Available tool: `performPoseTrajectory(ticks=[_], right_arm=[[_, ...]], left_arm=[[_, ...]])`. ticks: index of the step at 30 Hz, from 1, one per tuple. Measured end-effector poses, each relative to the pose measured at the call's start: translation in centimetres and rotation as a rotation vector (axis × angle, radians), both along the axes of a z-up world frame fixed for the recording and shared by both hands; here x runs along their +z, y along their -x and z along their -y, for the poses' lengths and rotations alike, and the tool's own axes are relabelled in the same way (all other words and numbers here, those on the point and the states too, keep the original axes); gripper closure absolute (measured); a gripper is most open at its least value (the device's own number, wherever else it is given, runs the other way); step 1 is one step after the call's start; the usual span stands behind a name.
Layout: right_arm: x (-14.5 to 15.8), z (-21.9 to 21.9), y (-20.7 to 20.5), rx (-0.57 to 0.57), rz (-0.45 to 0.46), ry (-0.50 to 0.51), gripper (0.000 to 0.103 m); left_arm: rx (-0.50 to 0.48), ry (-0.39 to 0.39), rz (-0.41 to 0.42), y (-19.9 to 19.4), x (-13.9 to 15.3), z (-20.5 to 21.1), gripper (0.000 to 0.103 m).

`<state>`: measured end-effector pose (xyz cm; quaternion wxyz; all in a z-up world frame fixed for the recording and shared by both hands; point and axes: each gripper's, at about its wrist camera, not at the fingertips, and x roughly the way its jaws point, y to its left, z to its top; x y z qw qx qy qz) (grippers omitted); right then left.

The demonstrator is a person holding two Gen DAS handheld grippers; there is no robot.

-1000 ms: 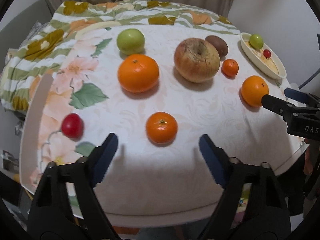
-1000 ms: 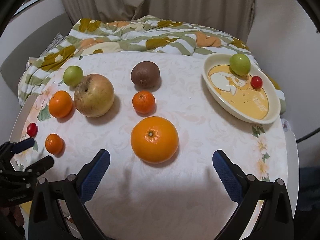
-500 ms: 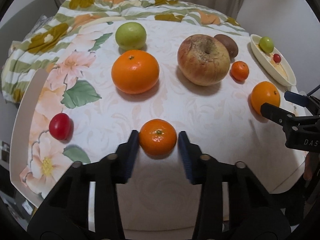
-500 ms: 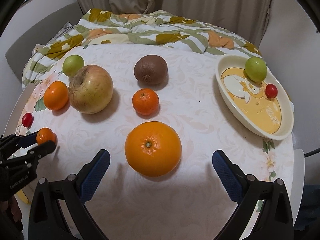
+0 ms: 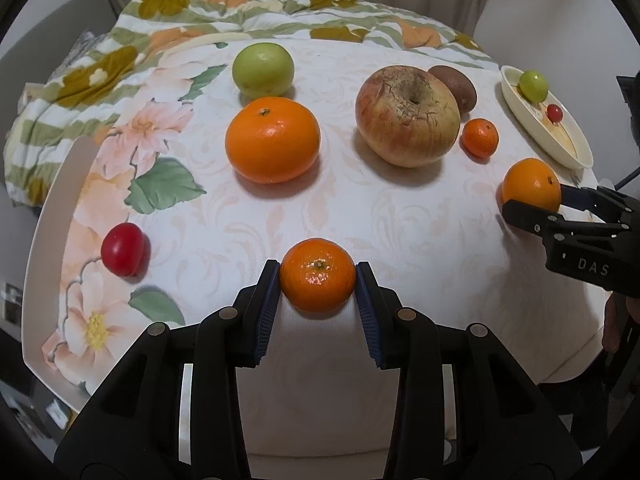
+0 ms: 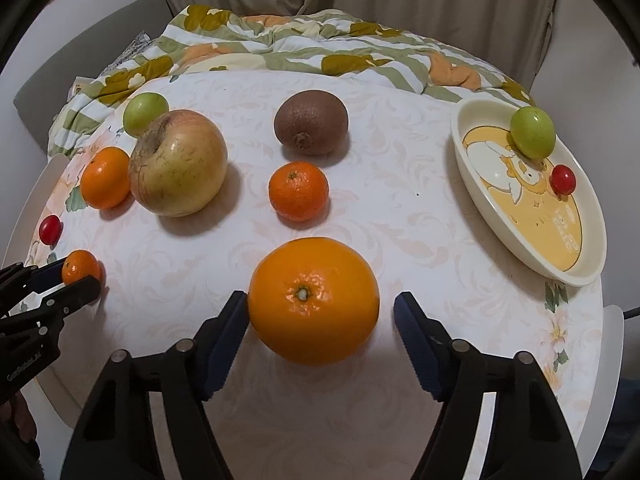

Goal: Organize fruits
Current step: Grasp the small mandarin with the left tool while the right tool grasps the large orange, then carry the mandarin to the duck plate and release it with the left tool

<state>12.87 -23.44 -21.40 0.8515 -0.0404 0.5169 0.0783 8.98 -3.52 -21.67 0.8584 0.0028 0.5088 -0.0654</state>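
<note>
Clamping the small mandarin point(image 5: 317, 275) for lifting, the left gripper point(image 5: 317, 280) fingers pinch its sides; the right gripper point(image 6: 320, 320) fingers stand apart, straddling the large orange point(image 6: 313, 299) for its grasp.

The white letters "DAS" stand on the black body of the right gripper point(image 5: 560, 206), at the right edge of the left wrist view. On the left gripper point(image 6: 64, 280), at the near left of the right wrist view, small pale lettering is perhaps a brand name, too blurred to read.
</note>
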Motion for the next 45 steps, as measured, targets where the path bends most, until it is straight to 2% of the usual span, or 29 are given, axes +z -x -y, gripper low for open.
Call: performPoseTrajectory(ticks=[3,4,15,22,27,31,37,45], right_arm=[[-0.1,-0.1,-0.1,0.007,0.005,0.003,0.040],[-0.1,-0.1,-0.1,0.011,0.005,-0.004,0.046],[2.6,-0.6,1.4,-0.026,0.048,-0.017,0.047],[5.8,-1.1,3.0,-0.064,0.088,-0.029,0.047],[8.6,-1.2,4.4,-0.120,0.116,-0.073,0.047],[11.0,-1.0,5.7,-0.173,0.160,-0.083,0.047],[13.9,0.0,6.9,-0.256,0.225,-0.088,0.047],[16.5,5.1,7.0,-0.308,0.286,-0.086,0.047]], left_arm=[[-0.001,0.002,0.004,0.1,0.0,-0.1,0.058],[-0.001,0.003,0.004,0.2,0.0,-0.2,0.058],[-0.032,0.003,0.048,1.0,2.8,-1.0,0.058],[-0.081,0.007,0.089,1.5,6.2,-1.8,0.058],[-0.135,0.022,0.128,1.5,9.2,-2.3,0.058],[-0.191,0.025,0.199,1.0,12.0,-2.0,0.058],[-0.277,0.034,0.279,-0.5,15.0,-0.5,0.058],[-0.333,0.038,0.338,-3.1,17.6,5.4,0.058]])
